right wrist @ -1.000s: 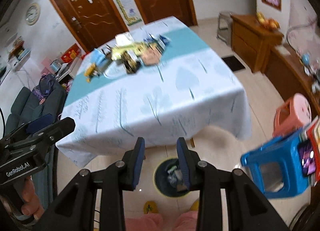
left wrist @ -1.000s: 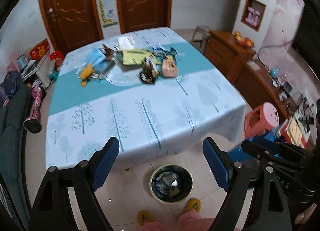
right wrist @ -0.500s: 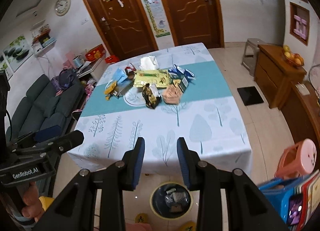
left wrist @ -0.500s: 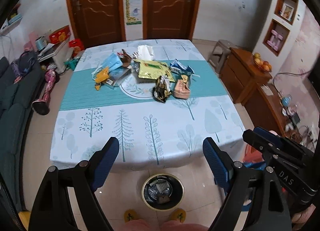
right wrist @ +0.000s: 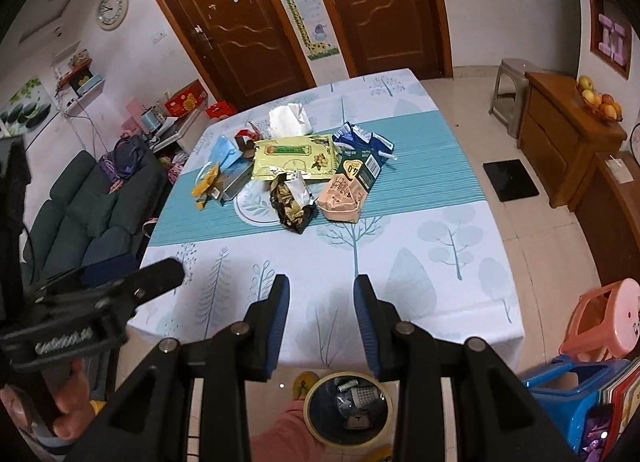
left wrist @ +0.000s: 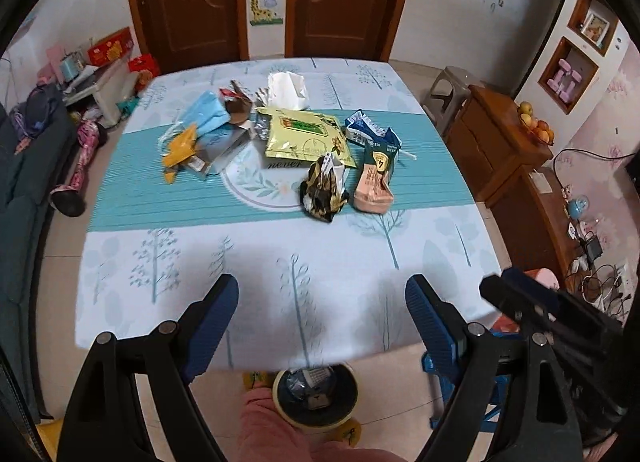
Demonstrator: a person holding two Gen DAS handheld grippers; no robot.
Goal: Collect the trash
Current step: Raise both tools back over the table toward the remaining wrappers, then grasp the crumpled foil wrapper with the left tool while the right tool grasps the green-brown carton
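From my left wrist view, my left gripper (left wrist: 322, 302) has its jaws spread wide and empty above the desk's (left wrist: 280, 262) near edge; the trash pile (left wrist: 288, 146) sits mid-desk on the teal band, the bin (left wrist: 316, 394) on the floor below that near edge. Risk: reaching far, I could snag the cloth or scatter light wrappers; I read "never" by the yellow packet (left wrist: 308, 134). From my right wrist view, my right gripper (right wrist: 322, 304) has its jaws part open, holding nothing; the crinkly black-gold bag (right wrist: 292, 200) may slip. A carton (right wrist: 356, 172) shows "4.0"; my left tool reads roughly "GenRobot"
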